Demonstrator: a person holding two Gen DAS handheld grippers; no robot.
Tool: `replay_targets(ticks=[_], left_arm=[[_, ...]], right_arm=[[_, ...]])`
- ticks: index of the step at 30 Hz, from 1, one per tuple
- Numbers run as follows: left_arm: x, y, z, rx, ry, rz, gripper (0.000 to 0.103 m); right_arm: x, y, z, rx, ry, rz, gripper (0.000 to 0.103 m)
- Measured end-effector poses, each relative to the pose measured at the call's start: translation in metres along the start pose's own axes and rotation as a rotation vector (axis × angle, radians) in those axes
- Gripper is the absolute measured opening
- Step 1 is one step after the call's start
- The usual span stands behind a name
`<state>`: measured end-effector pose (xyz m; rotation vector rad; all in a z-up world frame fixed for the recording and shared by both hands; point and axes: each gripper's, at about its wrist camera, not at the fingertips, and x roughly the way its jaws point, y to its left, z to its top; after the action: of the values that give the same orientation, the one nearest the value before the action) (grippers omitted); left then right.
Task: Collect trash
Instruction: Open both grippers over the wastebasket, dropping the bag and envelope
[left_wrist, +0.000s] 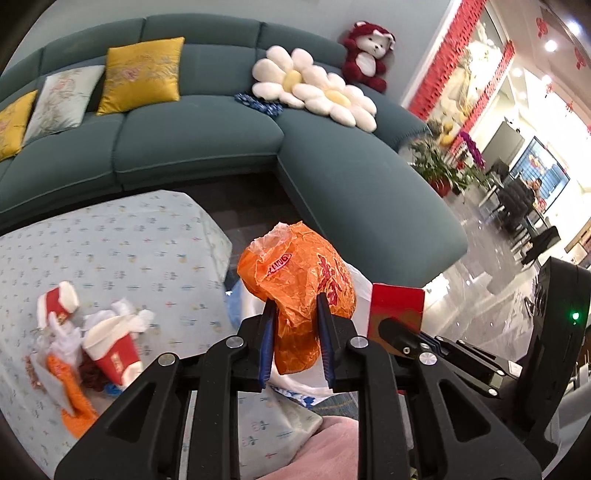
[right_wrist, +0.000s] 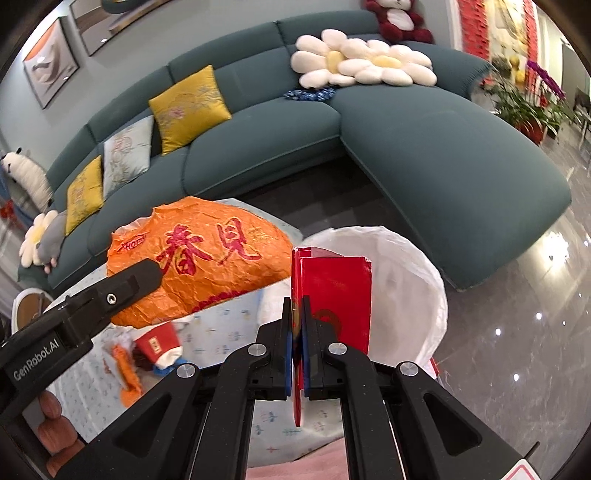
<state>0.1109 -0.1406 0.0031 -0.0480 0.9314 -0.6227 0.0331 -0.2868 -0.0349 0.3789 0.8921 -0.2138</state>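
My left gripper (left_wrist: 295, 306) is shut on a crumpled orange plastic wrapper (left_wrist: 299, 280) with red characters and holds it in the air past the table's right edge; the wrapper also shows in the right wrist view (right_wrist: 207, 258). My right gripper (right_wrist: 294, 306) is shut on a flat red paper box (right_wrist: 336, 295), upright in front of a white trash bag (right_wrist: 402, 280) with an open mouth. The red box also shows in the left wrist view (left_wrist: 397, 306). More trash lies on the table: red-and-white paper cups (left_wrist: 110, 350), white tissue and orange scraps (left_wrist: 74, 398).
The table wears a light blue patterned cloth (left_wrist: 110, 251). A teal sectional sofa (left_wrist: 332, 177) with yellow pillows (left_wrist: 142, 74) and flower cushions curves behind it. Glossy grey floor (right_wrist: 517, 332) lies to the right, with potted plants beyond.
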Motion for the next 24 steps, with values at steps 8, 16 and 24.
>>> replay_targets(ticks=[8, 16, 24], left_arm=[[0.022, -0.012, 0.005, -0.021, 0.001, 0.009, 0.056], [0.014, 0.0, 0.004, -0.031, -0.019, 0.055, 0.065], [-0.01, 0.037, -0.009, -0.096, -0.043, 0.109, 0.066]], right_arm=[[0.012, -0.016, 0.011, 0.022, -0.023, -0.044, 0.034], [0.008, -0.009, 0.012, 0.016, -0.036, -0.048, 0.043], [-0.001, 0.022, 0.0, -0.043, -0.052, -0.058, 0.053]])
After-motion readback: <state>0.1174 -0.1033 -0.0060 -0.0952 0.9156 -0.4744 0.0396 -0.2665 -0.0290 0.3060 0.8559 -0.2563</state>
